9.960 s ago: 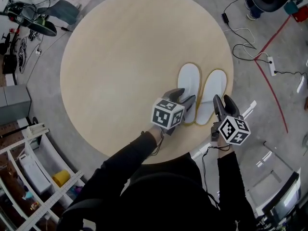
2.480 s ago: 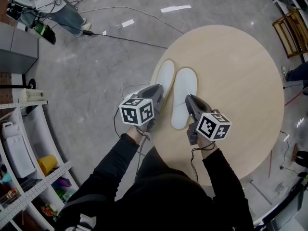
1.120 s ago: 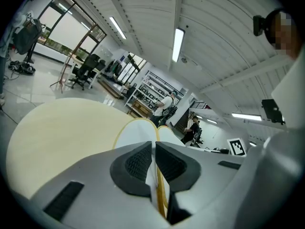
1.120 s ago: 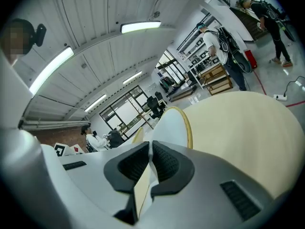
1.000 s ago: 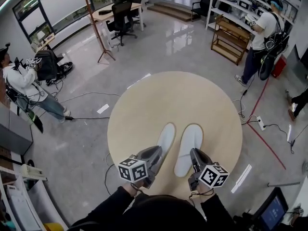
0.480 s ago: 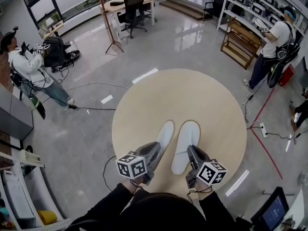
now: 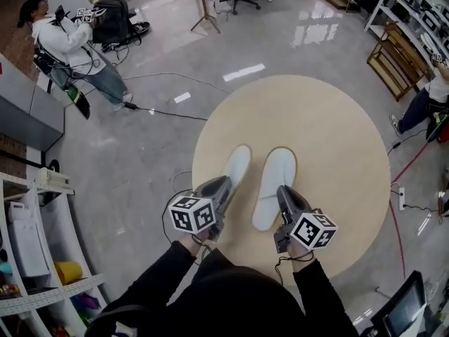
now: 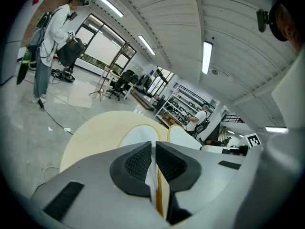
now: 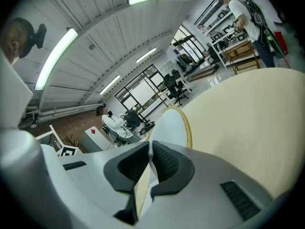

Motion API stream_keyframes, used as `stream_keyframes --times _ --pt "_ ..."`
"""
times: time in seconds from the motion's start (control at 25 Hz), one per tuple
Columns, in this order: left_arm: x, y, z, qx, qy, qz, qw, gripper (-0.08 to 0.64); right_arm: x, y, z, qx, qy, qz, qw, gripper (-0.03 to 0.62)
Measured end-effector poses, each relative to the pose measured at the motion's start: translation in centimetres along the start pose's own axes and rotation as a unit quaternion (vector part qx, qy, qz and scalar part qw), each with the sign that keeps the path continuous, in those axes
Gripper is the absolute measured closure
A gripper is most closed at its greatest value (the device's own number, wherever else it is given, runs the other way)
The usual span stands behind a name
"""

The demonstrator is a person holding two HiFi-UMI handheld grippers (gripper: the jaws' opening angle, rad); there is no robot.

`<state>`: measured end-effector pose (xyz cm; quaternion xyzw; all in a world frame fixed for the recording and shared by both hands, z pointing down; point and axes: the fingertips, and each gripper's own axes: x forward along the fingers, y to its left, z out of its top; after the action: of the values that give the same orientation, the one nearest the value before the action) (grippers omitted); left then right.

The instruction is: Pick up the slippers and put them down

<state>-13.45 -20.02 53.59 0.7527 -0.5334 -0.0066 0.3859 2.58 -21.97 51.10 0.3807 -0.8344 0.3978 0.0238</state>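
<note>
Two white slippers with yellow rims hang side by side over the near left part of the round tan table [image 7: 330, 132]. My left gripper [image 7: 223, 185] is shut on the heel of the left slipper [image 7: 236, 166]. In the left gripper view the pads pinch that slipper [image 8: 138, 134] at my gripper [image 8: 153, 145]. My right gripper [image 7: 283, 194] is shut on the heel of the right slipper [image 7: 273, 182]. The right gripper view shows the same slipper [image 9: 172, 124] clamped in that gripper [image 9: 150, 145]. Whether the soles touch the table I cannot tell.
Grey floor with a black cable [image 7: 161, 111] lies left of the table. A person [image 7: 70, 48] stands at the far left, another [image 7: 429, 97] at the right edge. White shelving [image 7: 35, 258] fills the lower left. A wooden rack [image 7: 396, 55] stands at the upper right.
Both grippers have carried the slippers leftward across the table, from about its middle toward its left edge. Both stay clamped on the heels.
</note>
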Motion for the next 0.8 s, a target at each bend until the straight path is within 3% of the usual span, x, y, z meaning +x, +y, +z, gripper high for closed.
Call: stream_keyframes --times 0.24,0.44,0.6,0.8 --pt "0.2 9.9 1.9 -0.019 -0.005 0.051 0.9985 0.517 9.1 1.8 -2.5 -0.004 0.048 0.012 0.999 0.558" --pt "2.5 16.4 1.6 0.012 0.012 0.102 0.9946 0.517 15.1 1.8 -5.2 -0.012 0.096 0.006 0.995 0.558" --pt "4.9 19.7 1.0 0.009 0.027 0.116 0.9928 0.517 19.6 1.2 -7.1 -0.019 0.119 0.004 0.993 0.558" --pt "6.7 22.2 0.6 -0.002 0.038 0.126 0.9913 0.517 24.7 -0.2 -9.2 -0.063 0.135 -0.011 0.989 0.558"
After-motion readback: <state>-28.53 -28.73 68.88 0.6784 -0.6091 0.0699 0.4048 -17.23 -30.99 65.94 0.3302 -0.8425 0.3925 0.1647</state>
